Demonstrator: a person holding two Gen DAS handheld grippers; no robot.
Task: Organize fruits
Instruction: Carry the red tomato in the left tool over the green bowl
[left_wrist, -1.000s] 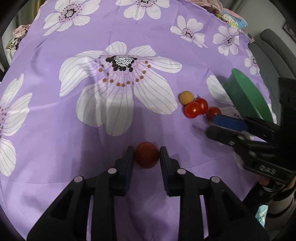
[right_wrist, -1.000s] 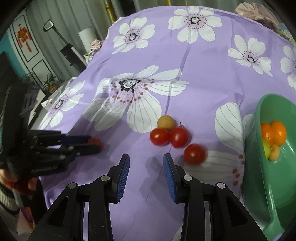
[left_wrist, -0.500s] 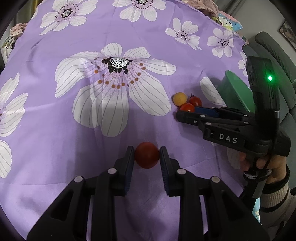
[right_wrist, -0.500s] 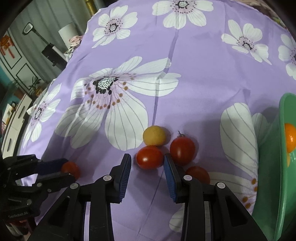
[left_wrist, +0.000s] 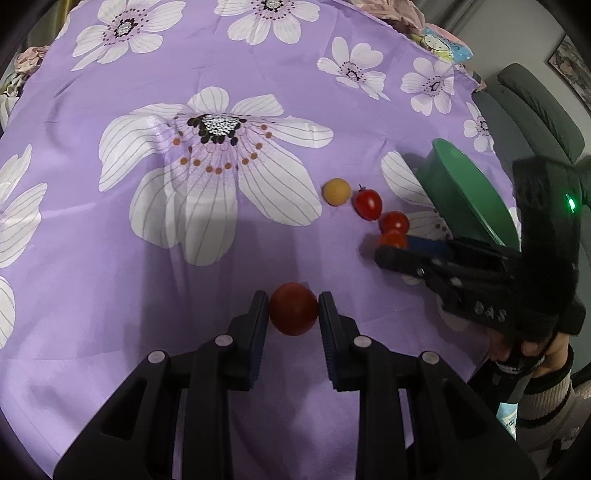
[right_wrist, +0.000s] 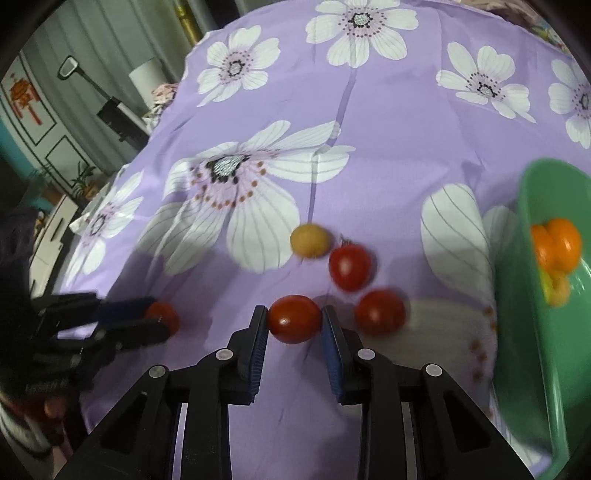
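Note:
My left gripper (left_wrist: 292, 301) is shut on a dark red tomato (left_wrist: 293, 315) that rests on the purple flowered cloth (left_wrist: 110, 240). The right gripper (right_wrist: 294, 312) has its jaws closing, and the blue pads touch both sides of a red tomato (right_wrist: 294, 321). Beyond it lie a yellow fruit (right_wrist: 309, 240) and two more red tomatoes (right_wrist: 349, 267) (right_wrist: 379, 312). A green bowl (right_wrist: 524, 332) at the right holds orange fruits (right_wrist: 556, 243). The left wrist view shows the right gripper (left_wrist: 391, 245) low beside the green bowl (left_wrist: 465, 192).
The cloth drops off at its near edge below both grippers. A grey sofa (left_wrist: 535, 103) stands past the bowl in the left wrist view. A hand (left_wrist: 532, 347) in a striped cuff holds the right gripper. Furniture and a dark stand (right_wrist: 118, 114) lie beyond the cloth's far left.
The right gripper came in from near the bowl to the group of tomatoes and closed on one. The left gripper kept still, holding its tomato.

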